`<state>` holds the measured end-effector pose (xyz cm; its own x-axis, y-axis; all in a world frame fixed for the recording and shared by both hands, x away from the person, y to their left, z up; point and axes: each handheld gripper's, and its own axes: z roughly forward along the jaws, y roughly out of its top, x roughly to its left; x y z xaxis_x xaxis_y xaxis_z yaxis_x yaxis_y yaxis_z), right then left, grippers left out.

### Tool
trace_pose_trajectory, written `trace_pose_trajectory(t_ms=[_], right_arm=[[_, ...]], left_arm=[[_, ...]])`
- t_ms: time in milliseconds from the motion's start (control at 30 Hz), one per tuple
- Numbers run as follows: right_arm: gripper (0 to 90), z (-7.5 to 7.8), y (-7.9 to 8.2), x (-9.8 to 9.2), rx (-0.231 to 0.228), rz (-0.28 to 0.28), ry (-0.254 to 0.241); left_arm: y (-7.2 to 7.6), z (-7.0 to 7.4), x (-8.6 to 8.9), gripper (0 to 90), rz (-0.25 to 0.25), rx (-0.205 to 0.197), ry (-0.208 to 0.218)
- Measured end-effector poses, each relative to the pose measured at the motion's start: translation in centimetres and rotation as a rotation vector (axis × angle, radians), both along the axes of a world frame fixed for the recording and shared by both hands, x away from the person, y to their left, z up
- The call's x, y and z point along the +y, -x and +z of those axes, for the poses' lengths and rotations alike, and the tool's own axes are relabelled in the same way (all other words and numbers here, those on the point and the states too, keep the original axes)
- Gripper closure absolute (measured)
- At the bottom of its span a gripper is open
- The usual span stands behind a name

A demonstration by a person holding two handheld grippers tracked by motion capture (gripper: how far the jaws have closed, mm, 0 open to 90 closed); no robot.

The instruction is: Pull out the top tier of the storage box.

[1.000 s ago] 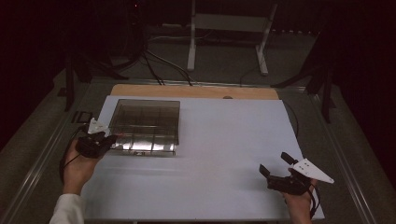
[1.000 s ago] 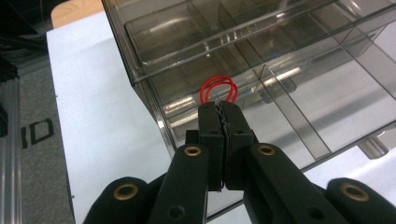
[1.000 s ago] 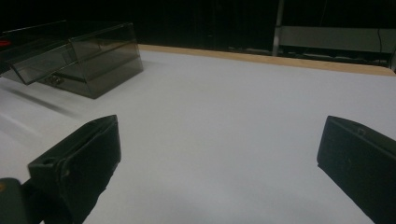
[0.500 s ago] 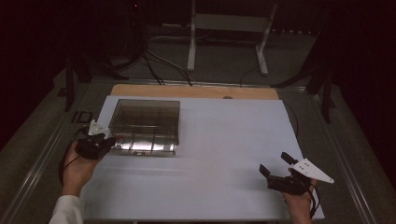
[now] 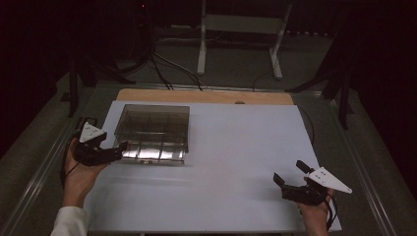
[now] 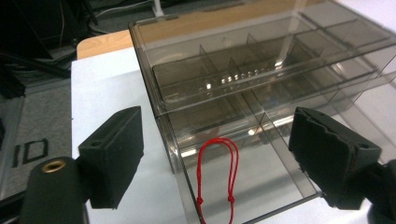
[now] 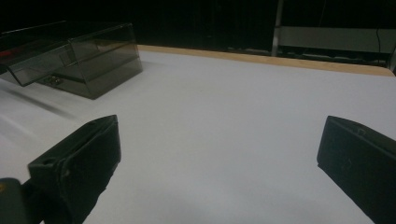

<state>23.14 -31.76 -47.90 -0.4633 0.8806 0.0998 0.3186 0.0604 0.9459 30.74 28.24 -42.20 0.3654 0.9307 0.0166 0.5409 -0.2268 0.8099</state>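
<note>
A smoky clear organizer box stands at the left back of the white mat. Its lowest drawer is pulled out a little, and a red cord loop lies in it. My left gripper sits at the box's near left corner. Its jaws have just been opening and now stand wide. In the left gripper view the left gripper has the drawer corner and cord in the gap, untouched by the pads. My right gripper rests open at the near right, with bare mat between the jaws of the right gripper.
The white mat covers most of the table, and a wooden strip shows along the far edge. Beyond it are a metal stand and cables on the floor. The box lies far left of my right gripper.
The left hand has shifted only slightly at the box's corner. The right hand and the box have stayed where they were.
</note>
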Motion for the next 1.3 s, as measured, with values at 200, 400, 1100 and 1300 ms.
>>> trace_pose_trajectory(t_ms=[200,400,1100,1300], right_arm=[[0.0,0.0,0.0,0.0,0.000,0.002,0.002],[0.0,0.0,0.0,0.0,0.000,0.002,0.001],[0.0,0.0,0.0,0.0,0.000,0.001,-0.001],[0.0,0.0,0.0,0.0,-0.001,0.003,0.001]], left_arm=[[0.2,0.1,0.3,1.7,0.002,0.000,0.032],[0.3,0.1,0.3,1.6,0.005,-0.003,0.056],[1.3,-0.2,-0.5,0.9,-0.030,-0.038,0.037],[1.6,-0.1,-0.8,0.9,-0.036,-0.050,0.043]])
